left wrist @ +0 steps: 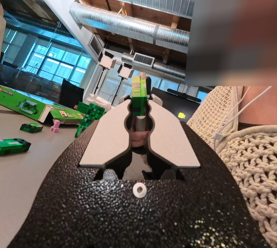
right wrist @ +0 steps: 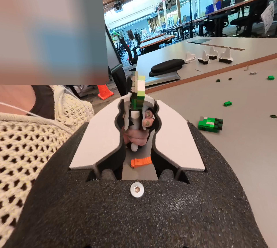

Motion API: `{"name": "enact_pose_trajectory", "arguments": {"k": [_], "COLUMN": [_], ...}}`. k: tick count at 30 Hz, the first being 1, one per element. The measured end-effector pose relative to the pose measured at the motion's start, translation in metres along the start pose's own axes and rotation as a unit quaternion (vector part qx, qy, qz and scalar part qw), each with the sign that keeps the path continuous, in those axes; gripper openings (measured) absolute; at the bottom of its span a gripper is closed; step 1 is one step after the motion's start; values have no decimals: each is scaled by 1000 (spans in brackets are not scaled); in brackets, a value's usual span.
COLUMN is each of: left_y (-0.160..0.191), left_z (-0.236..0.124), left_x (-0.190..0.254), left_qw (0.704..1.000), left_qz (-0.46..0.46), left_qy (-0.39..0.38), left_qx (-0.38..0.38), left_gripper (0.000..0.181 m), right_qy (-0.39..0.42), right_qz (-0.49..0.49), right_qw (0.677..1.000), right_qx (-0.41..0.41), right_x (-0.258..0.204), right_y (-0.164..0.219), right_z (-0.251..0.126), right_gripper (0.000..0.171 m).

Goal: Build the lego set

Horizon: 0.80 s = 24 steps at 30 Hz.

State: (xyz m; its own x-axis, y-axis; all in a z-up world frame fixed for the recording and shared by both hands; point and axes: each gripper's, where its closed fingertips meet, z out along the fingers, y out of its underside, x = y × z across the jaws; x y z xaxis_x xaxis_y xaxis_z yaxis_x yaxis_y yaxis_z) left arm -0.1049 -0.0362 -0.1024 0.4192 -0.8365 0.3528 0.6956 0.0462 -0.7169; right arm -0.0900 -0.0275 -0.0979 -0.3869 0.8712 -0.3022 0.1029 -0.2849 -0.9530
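1. Left gripper (left wrist: 138, 106): fingers closed down to a narrow gap, clamped on the lower end of the green brick assembly (left wrist: 139, 96). It is lifted clear of the table (left wrist: 30, 173), upright, near my chest; I judge this is so both tools can reach it at once.
2. Right gripper (right wrist: 137, 104): fingers likewise nearly together and pinching the same green brick assembly (right wrist: 137, 97) from the opposite side. The two tools face each other, so each view shows the other's fingers behind the piece. Likely I am pressing or aligning a brick, with one tool as brace.
3. Orange brick separator (right wrist: 140, 163) lies on the table below the right tool.
4. Mid-distance, right view: green sub-build (right wrist: 210, 124) and loose green bricks (right wrist: 227, 103), set aside.
5. Farther, left view: finished green figure (left wrist: 90, 115), pink figure (left wrist: 55, 126), open set box (left wrist: 27, 104).
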Motion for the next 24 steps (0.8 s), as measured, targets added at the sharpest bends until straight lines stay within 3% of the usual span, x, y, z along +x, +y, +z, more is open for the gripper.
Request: {"name": "enact_pose_trajectory", "arguments": {"k": [7, 17, 18, 20, 22, 24], "left_y": [1, 1, 3, 11, 15, 21], "left_z": [3, 5, 6, 6, 6, 7], "left_x": [4, 9, 7, 2, 3, 5], "left_qw": [999, 998, 997, 989, 980, 973], "left_qz": [31, 64, 75, 115, 149, 162], "left_qy": [4, 8, -2, -25, -30, -27], "left_qx": [-10, -25, -37, -91, -129, -162], "left_gripper": [16, 16, 16, 16, 16, 16], "right_qy": [-26, -40, -46, -76, -62, -57], "right_qz": [8, -19, -13, -6, -22, -30], "right_qw": [999, 999, 999, 997, 998, 998], "right_qx": [17, 27, 25, 10, -10, -20], "right_x": [-7, -11, -11, -15, -10, -7], "right_y": [-2, -4, -3, 1, 8, 12], "right_z": [9, 6, 5, 4, 4, 2], "right_gripper": [17, 16, 19, 48, 44, 23]}}
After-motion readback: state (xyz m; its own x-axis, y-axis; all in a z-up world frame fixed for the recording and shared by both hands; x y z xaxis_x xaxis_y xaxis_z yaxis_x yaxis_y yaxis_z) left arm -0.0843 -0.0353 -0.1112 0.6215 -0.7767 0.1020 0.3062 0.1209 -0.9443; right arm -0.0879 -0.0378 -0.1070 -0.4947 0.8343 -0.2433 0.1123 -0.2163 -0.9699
